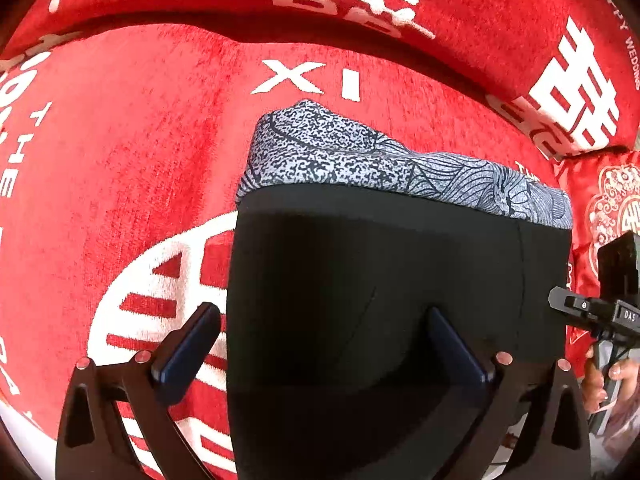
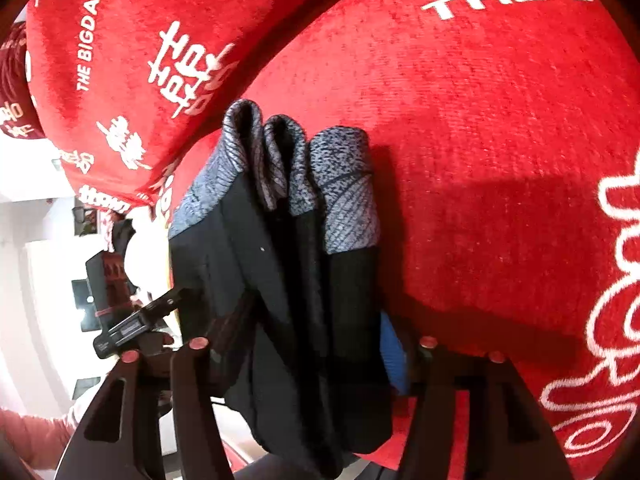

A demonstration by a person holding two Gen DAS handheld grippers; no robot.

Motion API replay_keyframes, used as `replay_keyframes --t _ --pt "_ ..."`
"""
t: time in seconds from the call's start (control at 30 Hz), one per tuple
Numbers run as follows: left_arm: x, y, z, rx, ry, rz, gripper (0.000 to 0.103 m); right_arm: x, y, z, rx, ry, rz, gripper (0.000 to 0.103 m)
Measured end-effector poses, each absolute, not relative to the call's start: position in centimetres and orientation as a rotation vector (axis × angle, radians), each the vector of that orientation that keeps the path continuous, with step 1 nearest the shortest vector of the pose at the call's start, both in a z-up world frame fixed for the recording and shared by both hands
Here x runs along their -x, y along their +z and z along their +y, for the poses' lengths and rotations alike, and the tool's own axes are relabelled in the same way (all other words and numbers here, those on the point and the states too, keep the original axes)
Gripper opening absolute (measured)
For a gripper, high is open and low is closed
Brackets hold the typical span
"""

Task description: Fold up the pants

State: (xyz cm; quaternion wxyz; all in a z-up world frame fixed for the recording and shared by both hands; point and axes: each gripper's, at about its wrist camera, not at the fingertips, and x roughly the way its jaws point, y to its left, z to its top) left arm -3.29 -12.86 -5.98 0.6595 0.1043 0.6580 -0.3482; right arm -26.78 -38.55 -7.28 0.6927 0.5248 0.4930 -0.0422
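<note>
Releasing folded pants (image 1: 380,280) onto red cover (image 1: 140,160): left gripper (image 1: 324,344) spread wide, gripping nothing; right gripper (image 2: 304,360) part-open, cloth between, pinch unclear. Next: withdrawing without dragging layers.

Likely a home, red wedding-print sofa cover (image 1: 140,152)

Red sofa seat (image 1: 140,152) w/ white lettering carries the folded pants (image 1: 380,288), black w/ grey patterned cuffs, lying partly btwn the left jaws.
</note>
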Motion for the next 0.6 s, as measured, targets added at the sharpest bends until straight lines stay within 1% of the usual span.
replay_keyframes --t 0.07,0.13,0.17,0.2,0.3,0.47,0.53,0.57,0.6 --pt "3.5 -5.6 -12.9 -0.255 -0.771 1.485 0.103 26.9 -6.5 -38.2 -1.146 -0.137 1.106 0.066" --pt "3.7 -5.2 -13.1 -0.291 -0.755 1.468 0.103 27.5 -5.4 -37.8 -1.086 -0.205 1.136 0.072" --pt "4.1 -4.8 -13.3 -0.329 -0.749 1.453 0.103 27.6 -5.0 -37.6 -1.059 -0.238 1.161 0.079" --pt "4.3 -4.5 -13.4 -0.355 -0.747 1.443 0.103 27.6 -4.6 -37.4 -1.035 -0.270 1.190 0.081" --pt "5.5 -3.3 -13.1 -0.427 -0.744 1.412 0.103 28.5 -3.4 -36.5 -1.002 -0.333 1.223 0.081" --pt "7.4 -1.2 -11.6 -0.453 -0.758 1.438 0.103 29.8 -1.4 -34.7 -0.938 -0.465 1.256 0.083" --pt "8.1 -0.6 -11.0 -0.461 -0.750 1.441 0.103 30.4 -0.2 -33.7 -0.913 -0.509 1.263 0.086" --pt "8.5 -0.2 -10.7 -0.467 -0.745 1.442 0.103 30.6 0.4 -33.1 -0.896 -0.529 1.269 0.090" --pt "9.0 0.2 -10.3 -0.474 -0.747 1.448 0.103 30.7 0.9 -32.6 -0.880 -0.546 1.270 0.091"
